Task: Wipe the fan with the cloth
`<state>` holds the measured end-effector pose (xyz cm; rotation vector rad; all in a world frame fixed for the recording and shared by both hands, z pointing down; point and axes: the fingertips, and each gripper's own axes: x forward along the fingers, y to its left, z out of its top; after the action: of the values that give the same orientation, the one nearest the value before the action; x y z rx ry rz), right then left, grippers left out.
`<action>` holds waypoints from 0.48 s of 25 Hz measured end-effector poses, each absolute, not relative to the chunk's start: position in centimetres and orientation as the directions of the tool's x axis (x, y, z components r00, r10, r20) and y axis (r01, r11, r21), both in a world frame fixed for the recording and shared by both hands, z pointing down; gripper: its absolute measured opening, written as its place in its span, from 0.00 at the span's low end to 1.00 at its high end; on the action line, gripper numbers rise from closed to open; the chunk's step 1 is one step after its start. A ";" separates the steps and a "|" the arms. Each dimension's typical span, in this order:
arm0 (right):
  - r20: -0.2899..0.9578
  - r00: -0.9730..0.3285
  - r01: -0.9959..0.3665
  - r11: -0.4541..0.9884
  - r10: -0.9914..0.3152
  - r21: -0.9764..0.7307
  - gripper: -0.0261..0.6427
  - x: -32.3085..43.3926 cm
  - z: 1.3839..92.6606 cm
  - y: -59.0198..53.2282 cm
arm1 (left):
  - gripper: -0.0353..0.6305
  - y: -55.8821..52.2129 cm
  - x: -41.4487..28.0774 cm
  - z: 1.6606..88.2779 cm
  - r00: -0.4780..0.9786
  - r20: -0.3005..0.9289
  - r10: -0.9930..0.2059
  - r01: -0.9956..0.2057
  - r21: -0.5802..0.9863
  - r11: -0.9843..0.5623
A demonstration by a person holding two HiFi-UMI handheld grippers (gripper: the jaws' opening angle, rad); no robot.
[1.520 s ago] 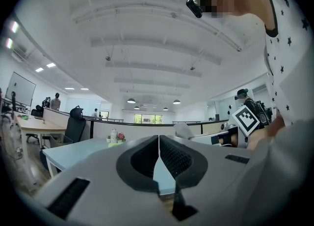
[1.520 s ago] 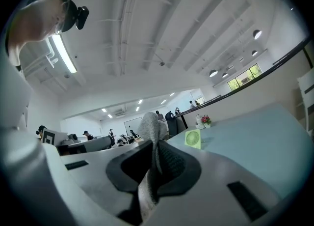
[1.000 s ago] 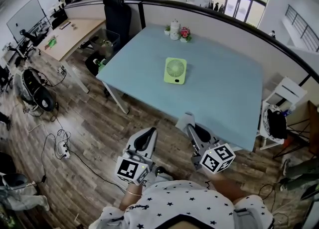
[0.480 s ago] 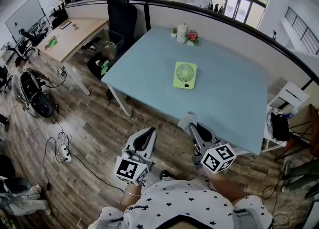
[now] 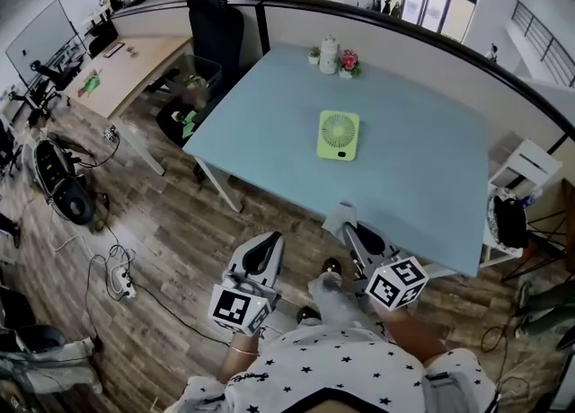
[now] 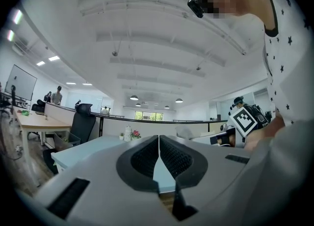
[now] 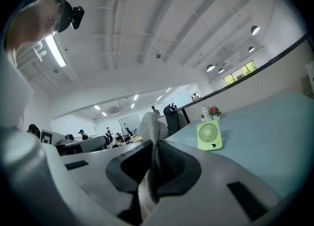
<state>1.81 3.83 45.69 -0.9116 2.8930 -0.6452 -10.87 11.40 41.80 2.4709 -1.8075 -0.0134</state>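
A small green fan [image 5: 339,135] lies flat on the light blue table [image 5: 422,187], near its middle; the right gripper view shows the fan [image 7: 209,135] ahead and to the right. My right gripper [image 5: 349,228] hovers just off the table's near edge, shut on a grey cloth [image 5: 340,215] that pokes up between its jaws; the cloth [image 7: 150,144] stands out of the shut jaws in the right gripper view. My left gripper [image 5: 260,245] hangs over the wood floor to the left, shut with nothing in it, its pads [image 6: 145,157] nearly touching.
A white pot and a pink flower plant [image 5: 339,57] stand at the table's far edge by the partition. A black office chair [image 5: 214,36] and a wooden desk [image 5: 126,61] are at the back left. Cables and a power strip [image 5: 119,268] lie on the floor. A white stool [image 5: 530,169] stands right.
The view has shifted a little, so the fan and table sit slightly more to the right. Both grippers keep their place near the table's edge. My shoe and trouser leg now show below them.
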 end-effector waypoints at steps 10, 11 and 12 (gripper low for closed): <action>0.067 -0.842 -0.511 0.749 -0.536 -0.422 0.08 -2.1 46.2 -2.2 | 0.10 7.5 -15.8 42.1 0.219 0.073 -0.973 -0.975 0.045 -0.217; 0.065 -0.842 -0.509 0.750 -0.535 -0.423 0.08 -2.4 46.3 -2.9 | 0.10 6.8 -16.2 42.2 0.215 0.073 -0.974 -0.976 0.047 -0.212; 0.067 -0.842 -0.510 0.750 -0.535 -0.422 0.08 -2.6 46.4 -3.7 | 0.10 6.0 -16.3 42.3 0.217 0.073 -0.973 -0.976 0.050 -0.214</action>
<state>-2.56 -3.71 46.43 -0.8615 2.8836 -0.6698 -16.29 5.98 42.32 2.3831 -1.9134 0.0397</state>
